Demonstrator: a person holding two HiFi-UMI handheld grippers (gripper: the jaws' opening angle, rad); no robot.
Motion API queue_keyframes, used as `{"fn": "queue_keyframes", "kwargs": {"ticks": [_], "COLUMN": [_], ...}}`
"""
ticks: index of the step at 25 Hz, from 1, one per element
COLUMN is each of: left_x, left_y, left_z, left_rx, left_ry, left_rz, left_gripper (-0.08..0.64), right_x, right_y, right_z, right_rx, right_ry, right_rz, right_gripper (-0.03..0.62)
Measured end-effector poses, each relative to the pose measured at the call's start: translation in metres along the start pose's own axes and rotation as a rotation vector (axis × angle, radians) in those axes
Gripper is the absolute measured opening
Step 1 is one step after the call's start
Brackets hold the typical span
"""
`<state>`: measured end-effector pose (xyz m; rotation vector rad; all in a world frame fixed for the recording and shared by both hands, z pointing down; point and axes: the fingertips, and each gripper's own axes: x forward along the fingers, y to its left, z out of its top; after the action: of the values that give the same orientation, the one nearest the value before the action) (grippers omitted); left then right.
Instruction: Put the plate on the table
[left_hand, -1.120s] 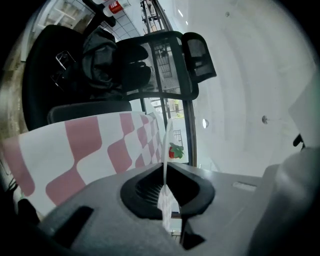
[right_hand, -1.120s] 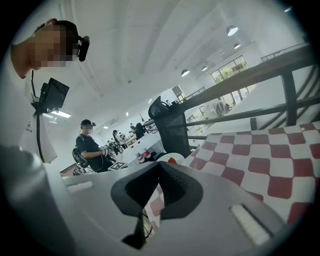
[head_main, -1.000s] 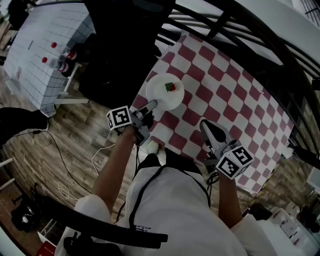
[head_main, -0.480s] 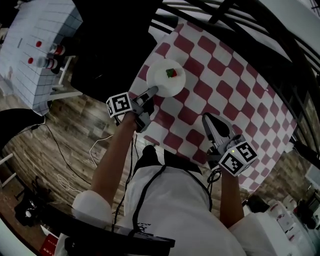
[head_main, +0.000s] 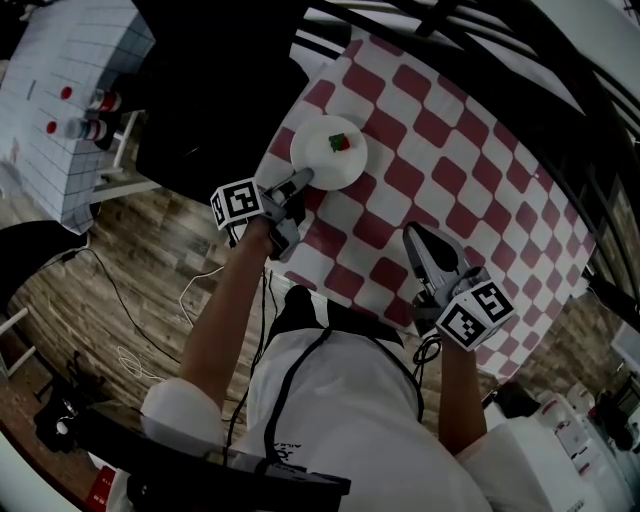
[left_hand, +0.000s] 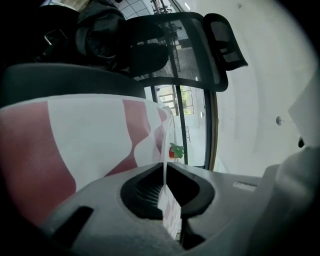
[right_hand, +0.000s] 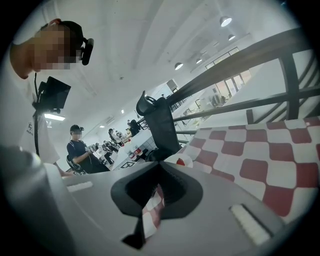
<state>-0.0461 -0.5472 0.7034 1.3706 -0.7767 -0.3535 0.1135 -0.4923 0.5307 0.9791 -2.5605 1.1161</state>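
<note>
A white plate (head_main: 322, 160) with a small red and green piece of food (head_main: 340, 143) on it is over the near left corner of the red-and-white checkered table (head_main: 450, 170). My left gripper (head_main: 303, 180) is shut on the plate's near rim. In the left gripper view the plate (left_hand: 164, 145) shows edge-on as a thin white line running into the left gripper (left_hand: 164, 169). I cannot tell whether it rests on the cloth. My right gripper (head_main: 410, 232) hovers over the table's near edge, shut and holding nothing. The right gripper (right_hand: 159, 167) faces the plate (right_hand: 175, 159).
A black office chair (head_main: 220, 90) stands against the table's left side, close to the plate. A white gridded table with bottles (head_main: 70, 110) is further left. Cables (head_main: 120, 330) lie on the wooden floor. Black railings (head_main: 520, 60) run along the table's far side.
The left gripper and plate sit slightly higher in the view, along with the table, so the camera shifted. The grip on the rim is unchanged. The right gripper has barely moved.
</note>
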Motion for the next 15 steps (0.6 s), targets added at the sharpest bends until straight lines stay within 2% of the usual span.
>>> {"fn": "queue_keyframes", "kwargs": {"ticks": [4,9,15], "left_x": [0.001,0.002,0.002], "left_y": [0.006,0.01,0.014], "left_z": [-0.003,-0.006,-0.006], "left_rx": [-0.005,-0.017,-0.049], "left_ry": [0.019,0.033,0.041], "left_rz": [0.027,0.044,0.067], "left_gripper": [0.021,0.021,0.021], "right_x": [-0.001,-0.005,-0.007], "right_y": [-0.002,-0.005,-0.005], "right_z": [0.002,0.008,0.008], "right_rx": [0.006,0.081,0.064], "right_ry": [-0.008,-0.055,-0.055], "right_rz": [-0.007,0.002,-0.006], "right_gripper": [0.008,0.008,0.008]}}
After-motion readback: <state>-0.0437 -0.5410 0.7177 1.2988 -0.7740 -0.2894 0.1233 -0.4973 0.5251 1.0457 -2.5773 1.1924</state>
